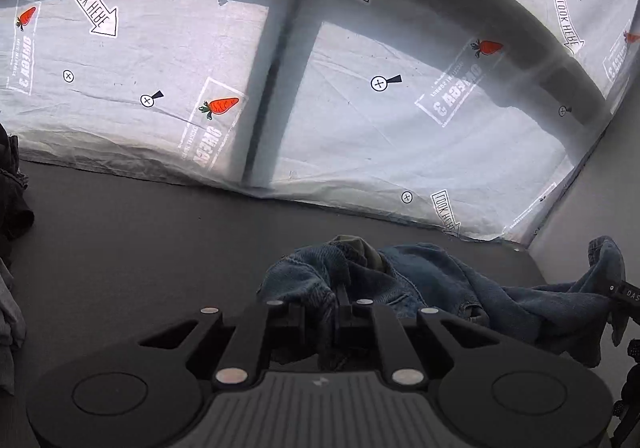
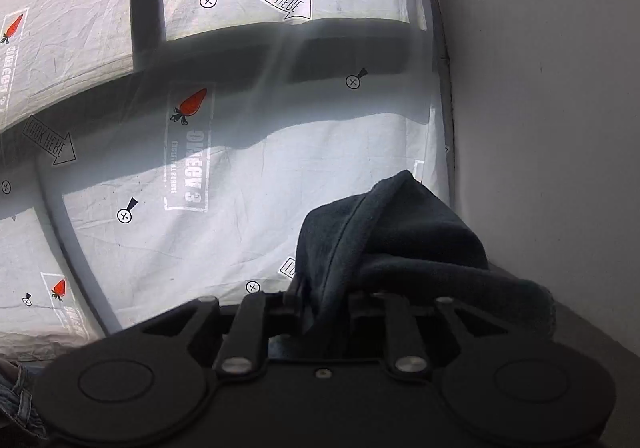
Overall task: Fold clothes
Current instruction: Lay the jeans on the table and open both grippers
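Blue denim jeans (image 1: pixel 440 284) lie bunched on the dark table (image 1: pixel 140 240), stretching from centre to the right edge. My left gripper (image 1: pixel 326 312) is shut on a fold of the jeans' waistband. My right gripper (image 2: pixel 324 308) is shut on a dark blue edge of the jeans (image 2: pixel 392 232), which rises in a peak above its fingers; it also shows at the right edge of the left wrist view (image 1: pixel 624 296), gripping the lifted denim there. Both sets of fingertips are hidden by cloth.
A window covered with printed white film (image 1: pixel 400 107) stands behind the table. A pale wall (image 2: pixel 560 127) closes the right side. Other dark and grey clothes (image 1: pixel 12 207) are piled at the table's left edge.
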